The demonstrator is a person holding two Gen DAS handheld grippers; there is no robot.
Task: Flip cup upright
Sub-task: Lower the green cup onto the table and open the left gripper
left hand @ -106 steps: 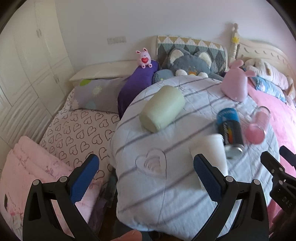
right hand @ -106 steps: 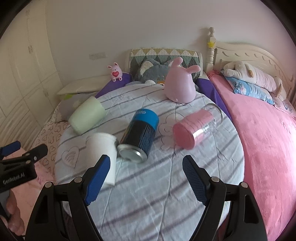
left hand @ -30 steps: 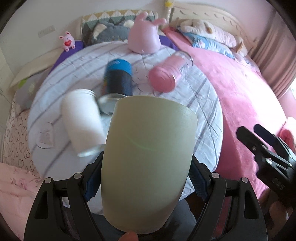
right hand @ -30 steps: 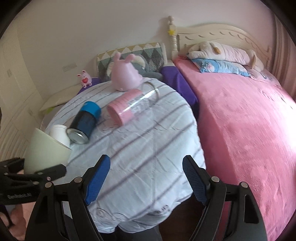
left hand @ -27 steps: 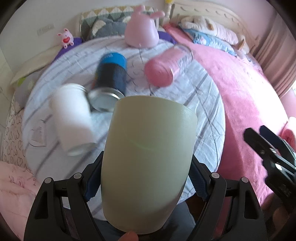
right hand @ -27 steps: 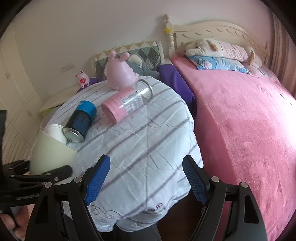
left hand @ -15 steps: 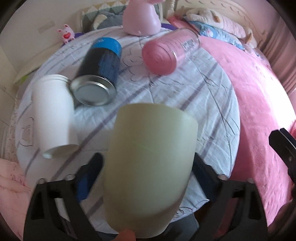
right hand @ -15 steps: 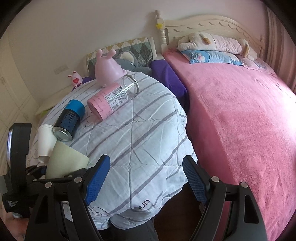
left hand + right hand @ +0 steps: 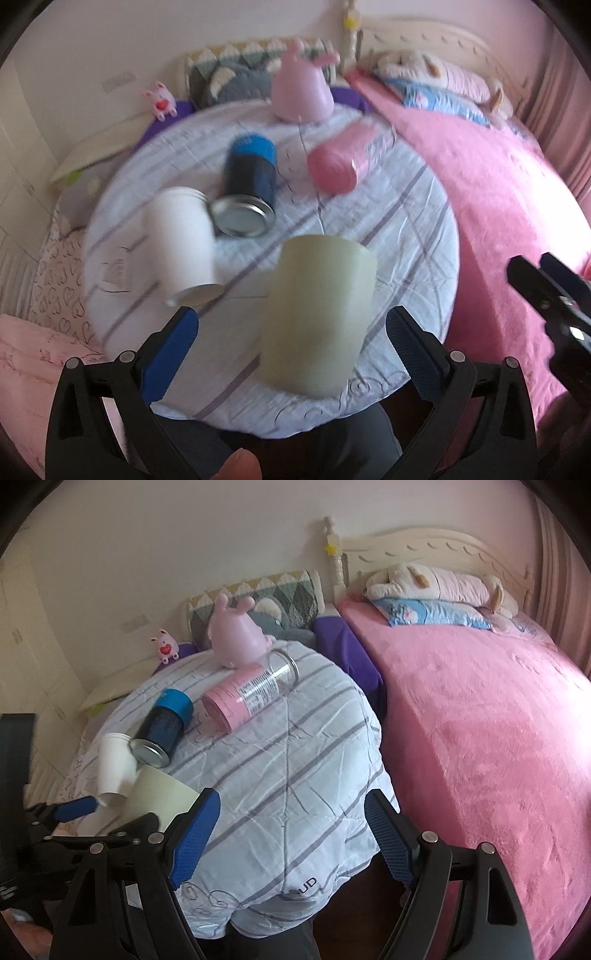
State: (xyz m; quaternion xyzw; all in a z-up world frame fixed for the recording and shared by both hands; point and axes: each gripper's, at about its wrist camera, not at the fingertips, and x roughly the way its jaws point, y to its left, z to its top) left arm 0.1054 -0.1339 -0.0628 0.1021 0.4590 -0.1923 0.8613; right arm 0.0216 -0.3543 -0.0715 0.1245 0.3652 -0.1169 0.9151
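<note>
The pale green cup (image 9: 317, 314) stands upright near the front edge of the round striped table (image 9: 406, 236), its wide rim up; it also shows in the right wrist view (image 9: 155, 794). My left gripper (image 9: 291, 343) is open, its blue pads (image 9: 168, 347) apart on either side of the cup and clear of it. My right gripper (image 9: 291, 834) is open and empty, held off the table's front right.
A white cup (image 9: 181, 240), a blue can (image 9: 247, 192) and a pink-lidded clear jar (image 9: 343, 162) lie on their sides on the table. A pink rabbit toy (image 9: 301, 92) stands at the back. A pink bed (image 9: 480, 709) lies to the right.
My left gripper carried the green cup upright to the table's front, then opened and drew back from it. The right gripper stayed open to the right.
</note>
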